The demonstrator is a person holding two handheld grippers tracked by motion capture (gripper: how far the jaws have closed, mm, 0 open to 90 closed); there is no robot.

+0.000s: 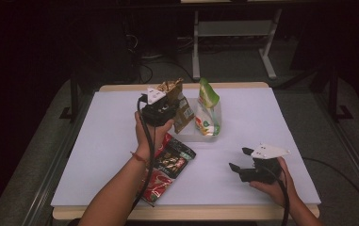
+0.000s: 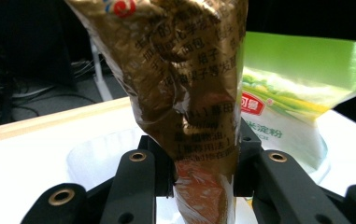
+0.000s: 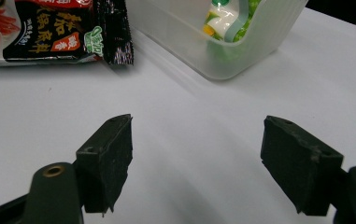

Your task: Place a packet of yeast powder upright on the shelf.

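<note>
My left gripper (image 1: 169, 106) is raised over the back of the white table (image 1: 262, 117), shut on a crinkled gold snack bag (image 1: 179, 104) that stands upright between its jaws. In the left gripper view the gold bag (image 2: 194, 102) is pinched at its lower part by both pads of the left gripper (image 2: 204, 173). Just right of it, a green-and-white pouch (image 1: 207, 109) stands in a clear plastic tub (image 1: 192, 136). My right gripper (image 1: 240, 159) rests near the front right of the table, open, with nothing between its jaws (image 3: 196, 156).
Black and red snack packets (image 1: 168, 165) lie on the table under my left forearm. In the right gripper view a black-and-red packet (image 3: 49, 28) lies left of the clear tub (image 3: 180, 42). Desk legs and cables stand beyond the far edge.
</note>
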